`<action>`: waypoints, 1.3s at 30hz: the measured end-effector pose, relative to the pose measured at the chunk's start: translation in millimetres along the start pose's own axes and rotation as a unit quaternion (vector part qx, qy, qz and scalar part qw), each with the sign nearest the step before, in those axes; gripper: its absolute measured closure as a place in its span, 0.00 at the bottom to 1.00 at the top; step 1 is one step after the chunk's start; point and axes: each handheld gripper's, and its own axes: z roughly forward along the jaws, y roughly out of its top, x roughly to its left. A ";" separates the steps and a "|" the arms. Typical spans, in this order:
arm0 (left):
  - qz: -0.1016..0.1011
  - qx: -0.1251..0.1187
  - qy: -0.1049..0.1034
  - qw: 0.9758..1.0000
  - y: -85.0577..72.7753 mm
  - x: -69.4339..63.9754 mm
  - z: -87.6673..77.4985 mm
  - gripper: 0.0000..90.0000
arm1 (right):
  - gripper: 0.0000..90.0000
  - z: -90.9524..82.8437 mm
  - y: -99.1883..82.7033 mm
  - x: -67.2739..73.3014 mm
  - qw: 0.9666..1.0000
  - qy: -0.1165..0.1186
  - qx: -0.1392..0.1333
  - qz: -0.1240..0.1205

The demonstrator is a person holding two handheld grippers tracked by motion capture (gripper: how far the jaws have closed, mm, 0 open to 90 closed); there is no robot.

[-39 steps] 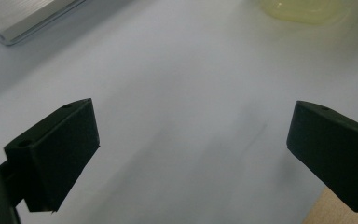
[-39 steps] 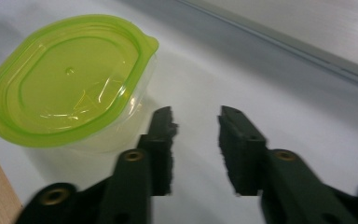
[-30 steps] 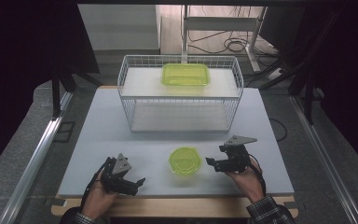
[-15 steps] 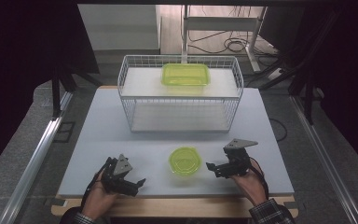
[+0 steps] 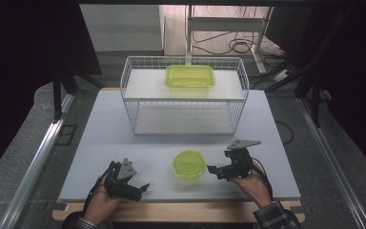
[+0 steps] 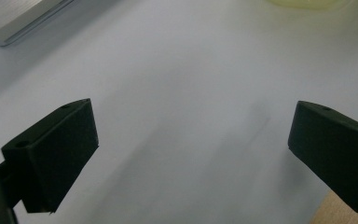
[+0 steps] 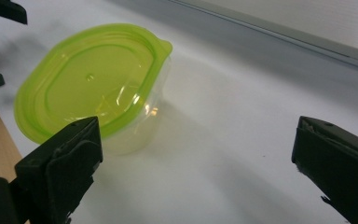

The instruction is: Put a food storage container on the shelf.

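Grippers sat low near the table's (image 5: 100, 138) front edge. The left gripper (image 5: 142, 187) rested with its jaws spread wide over bare tabletop, holding nothing. The right gripper (image 5: 213, 170) pointed at the small round lidded container (image 5: 189, 164) just beside it; its jaws had just been opening and stood wide, nothing between them. Farther back, the white wire basket (image 5: 128, 102) stood on the table, and a rectangular green container (image 5: 189, 76) lay on top of it.

Dim surroundings, perhaps slightly blurred close-ups
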 end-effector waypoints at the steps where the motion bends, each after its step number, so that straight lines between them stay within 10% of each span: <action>1: 0.001 0.001 0.000 1.000 0.0 -0.1 0.2 0.01 | 0.02 1.4 2.5 0.1 1.000 0.010 0.008 0.007; 24: 0.011 0.009 -0.001 1.000 0.1 -1.4 1.7 0.02 | 0.37 14.2 25.7 -6.2 0.997 0.061 0.010 0.042; 39: 0.019 0.016 -0.001 1.000 0.0 -3.1 3.5 0.02 | 0.66 35.9 31.5 -15.3 0.985 0.133 0.051 0.101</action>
